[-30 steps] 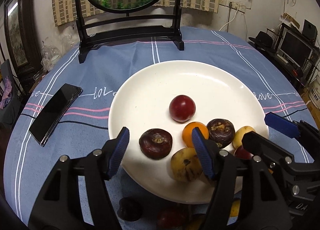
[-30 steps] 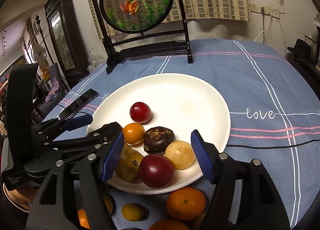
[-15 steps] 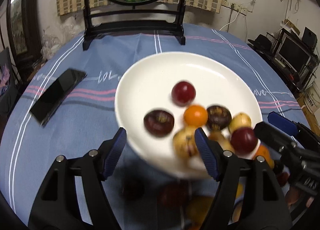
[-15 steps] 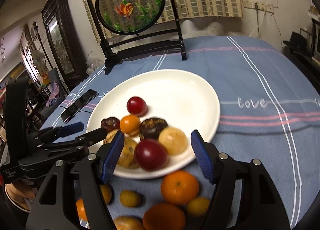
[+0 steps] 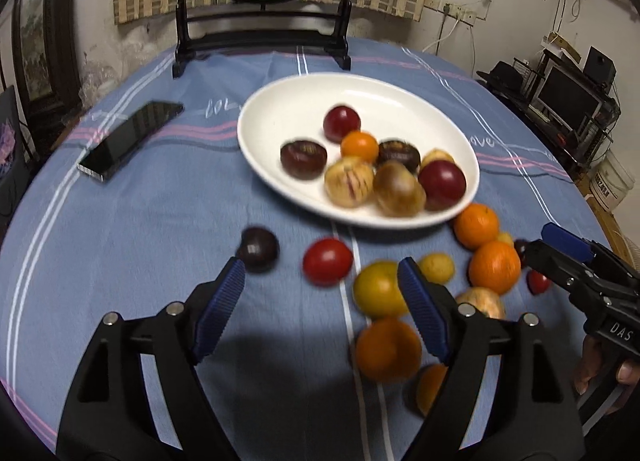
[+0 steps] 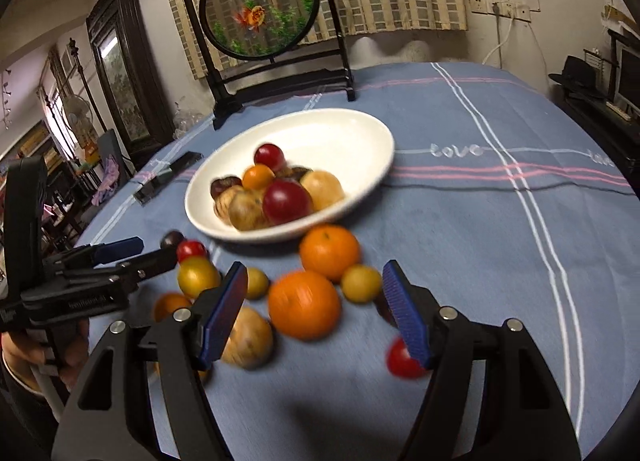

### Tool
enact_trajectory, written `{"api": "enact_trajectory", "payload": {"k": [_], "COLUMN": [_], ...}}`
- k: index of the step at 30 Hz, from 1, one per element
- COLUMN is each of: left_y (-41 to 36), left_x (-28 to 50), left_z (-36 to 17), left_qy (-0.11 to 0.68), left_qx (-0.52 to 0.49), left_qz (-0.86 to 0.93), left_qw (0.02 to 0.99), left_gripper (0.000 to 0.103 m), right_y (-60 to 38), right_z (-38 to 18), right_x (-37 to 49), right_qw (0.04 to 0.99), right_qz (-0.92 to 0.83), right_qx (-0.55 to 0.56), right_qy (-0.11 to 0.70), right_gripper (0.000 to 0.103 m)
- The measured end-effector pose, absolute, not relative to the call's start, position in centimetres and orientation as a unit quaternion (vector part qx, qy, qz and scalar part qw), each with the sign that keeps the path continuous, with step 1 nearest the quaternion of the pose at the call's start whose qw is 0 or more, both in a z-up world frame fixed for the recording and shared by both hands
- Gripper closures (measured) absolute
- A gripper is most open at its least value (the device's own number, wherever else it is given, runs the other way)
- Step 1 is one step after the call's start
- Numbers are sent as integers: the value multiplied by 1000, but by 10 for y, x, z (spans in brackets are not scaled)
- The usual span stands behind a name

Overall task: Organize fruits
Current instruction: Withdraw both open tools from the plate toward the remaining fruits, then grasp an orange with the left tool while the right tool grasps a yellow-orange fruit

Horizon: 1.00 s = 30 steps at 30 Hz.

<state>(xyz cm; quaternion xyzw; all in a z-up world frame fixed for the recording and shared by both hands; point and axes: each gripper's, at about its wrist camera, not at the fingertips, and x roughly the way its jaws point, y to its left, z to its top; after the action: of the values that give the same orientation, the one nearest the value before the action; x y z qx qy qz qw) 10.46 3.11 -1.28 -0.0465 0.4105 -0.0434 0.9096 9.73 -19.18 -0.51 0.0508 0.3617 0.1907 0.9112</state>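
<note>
A white plate (image 5: 280, 109) (image 6: 360, 133) on the blue cloth holds several fruits, among them a red plum (image 5: 442, 184) (image 6: 287, 200) and a small orange (image 5: 359, 146). More fruit lies loose on the cloth in front of it: a red tomato (image 5: 327, 261), a dark fruit (image 5: 258, 249), a yellow fruit (image 5: 376, 289), oranges (image 6: 303, 304) (image 6: 329, 251). My left gripper (image 5: 320, 313) is open and empty above the cloth, just short of the tomato. My right gripper (image 6: 316, 313) is open and empty, with an orange just ahead of its jaws.
A black phone (image 5: 130, 139) lies left of the plate. A round goldfish screen on a black stand (image 5: 264, 1) stands at the table's far edge. Shelves with monitors (image 5: 568, 97) are off to the right. A small red fruit (image 6: 402, 359) lies by my right finger.
Both grippers have pulled back toward me from over the plate's near rim. The loose fruit in front of the plate has come into full view. Both stay open.
</note>
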Motion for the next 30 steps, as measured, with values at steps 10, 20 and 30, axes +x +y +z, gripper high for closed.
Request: {"api": "enact_trajectory", "payload": {"k": [10, 20, 30], "left_y": [29, 17, 22], "left_x": [84, 73, 85], "left_z": [-21, -17, -37], "left_qy": [414, 415, 446], "left_qx": [-39, -37, -58], "left_qz": [-42, -74, -95], "left_qw": [909, 906, 888], "left_gripper": [20, 20, 38], "right_y": [-213, -203, -195], "right_z": [-16, -17, -19], "right_x": [73, 63, 59], "right_qw": [904, 900, 895], "right_qz": [180, 199, 213], "right_qx": [44, 34, 28], "right_qy": [384, 386, 390], "right_gripper": [32, 32, 32]}}
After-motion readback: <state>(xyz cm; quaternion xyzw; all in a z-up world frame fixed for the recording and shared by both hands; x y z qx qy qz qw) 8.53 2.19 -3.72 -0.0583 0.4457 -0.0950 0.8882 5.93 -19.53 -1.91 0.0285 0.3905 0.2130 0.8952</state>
